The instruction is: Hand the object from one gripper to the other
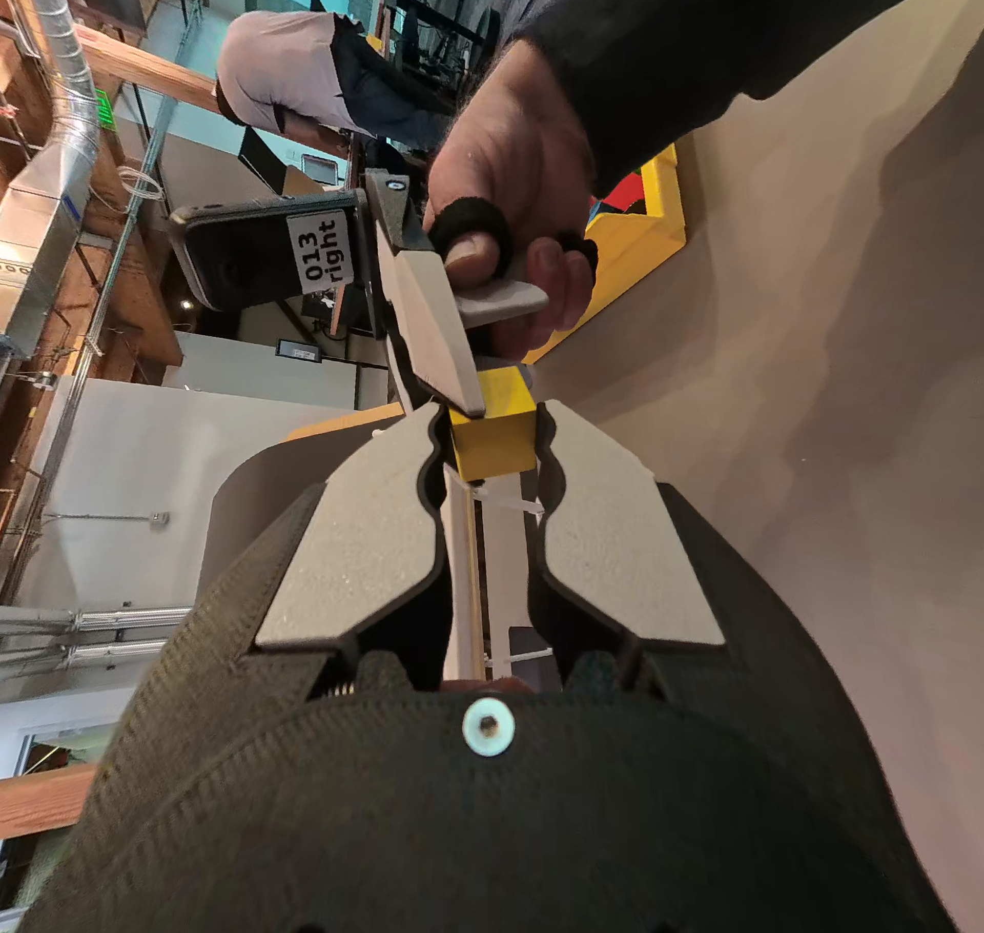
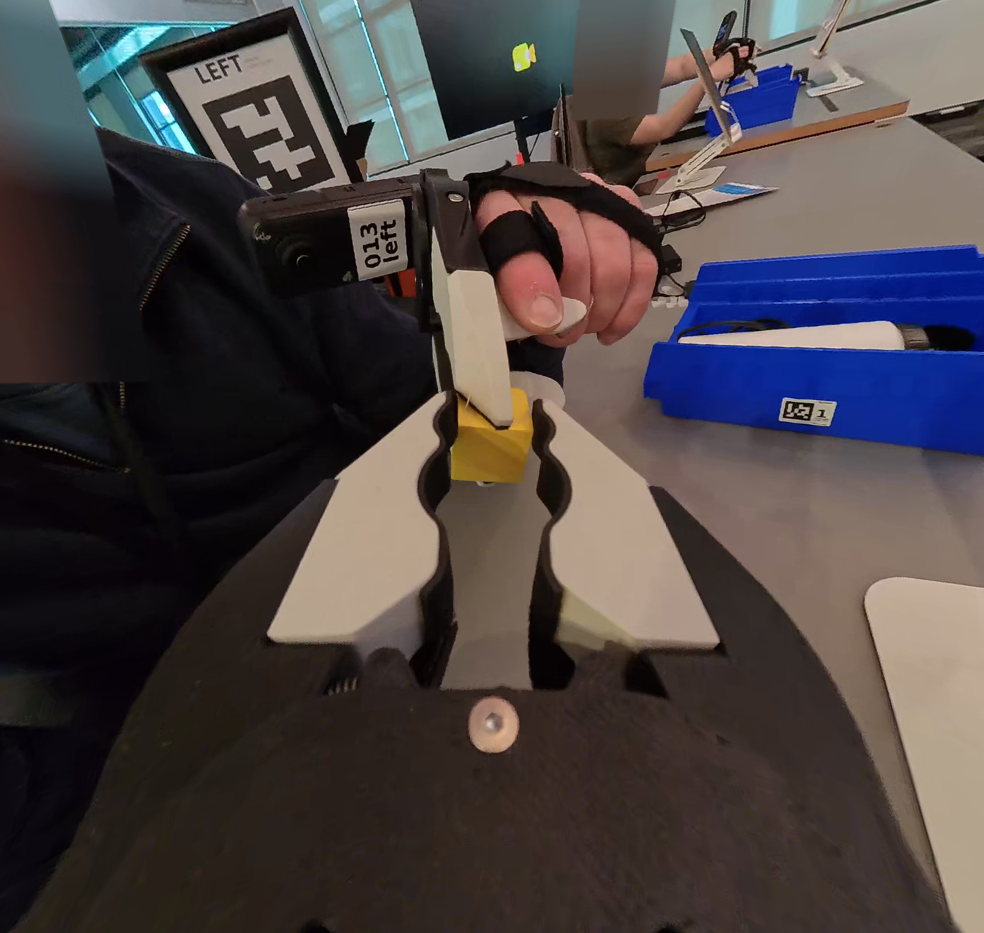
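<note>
A yellow cube [image 1: 495, 446] is held in the air between both grippers. In the left wrist view my left gripper [image 1: 490, 423] has both fingertips pressed on the cube's sides. My right gripper [image 1: 498, 391] comes in from above, with one finger [image 1: 431, 332] across the cube's top face. In the right wrist view my right gripper [image 2: 492, 417] clamps the cube [image 2: 490, 449] on both sides. The left gripper [image 2: 524, 404] reaches down onto it, with one white finger [image 2: 474, 343] in front and the other behind. A hand holds each gripper.
A grey table [image 2: 745, 534] lies below. A blue bin [image 2: 745, 391] holding a white-handled tool stands at the right, and a white slab [image 2: 937, 721] lies at the near right. A yellow tray [image 1: 660, 225] with coloured pieces sits beyond the hand. Another person works at a far table. The grippers are tip to tip, or close to it.
</note>
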The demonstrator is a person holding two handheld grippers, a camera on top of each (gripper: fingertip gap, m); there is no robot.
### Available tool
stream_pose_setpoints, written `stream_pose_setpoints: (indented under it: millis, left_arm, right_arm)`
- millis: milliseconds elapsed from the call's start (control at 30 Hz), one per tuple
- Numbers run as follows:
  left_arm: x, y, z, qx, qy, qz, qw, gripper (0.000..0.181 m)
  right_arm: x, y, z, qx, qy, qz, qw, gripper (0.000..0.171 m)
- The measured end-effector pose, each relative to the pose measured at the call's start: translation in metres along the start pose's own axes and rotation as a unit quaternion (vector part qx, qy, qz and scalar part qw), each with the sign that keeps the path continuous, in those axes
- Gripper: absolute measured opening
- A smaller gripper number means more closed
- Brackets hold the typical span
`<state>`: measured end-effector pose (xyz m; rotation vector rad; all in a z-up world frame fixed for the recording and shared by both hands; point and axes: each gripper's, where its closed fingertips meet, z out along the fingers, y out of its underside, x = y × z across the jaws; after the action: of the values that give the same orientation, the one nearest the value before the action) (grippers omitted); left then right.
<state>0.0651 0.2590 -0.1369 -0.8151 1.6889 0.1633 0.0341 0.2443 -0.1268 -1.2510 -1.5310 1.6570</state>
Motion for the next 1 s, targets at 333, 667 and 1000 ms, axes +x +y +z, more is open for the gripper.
stream_pose_setpoints:
  millis: [333, 667, 1000]
  left_arm:
    - [-0.055, 0.018, -0.003, -0.008, -0.182, -0.019, 0.983, 0.058]
    - [-0.083, 0.022, -0.002, -0.036, -0.388, -0.012, 0.921, 0.049]
    - [-0.086, 0.034, -0.006, -0.052, -0.408, -0.017, 0.911, 0.029]
  right_arm:
    - [0.017, -0.055, -0.030, 0.180, 0.054, -0.022, 0.982, 0.026]
    - [0.035, -0.075, -0.029, 0.335, 0.047, -0.014, 0.941, 0.026]
    - [0.037, -0.077, -0.023, 0.376, 0.011, 0.022, 0.926, 0.025]
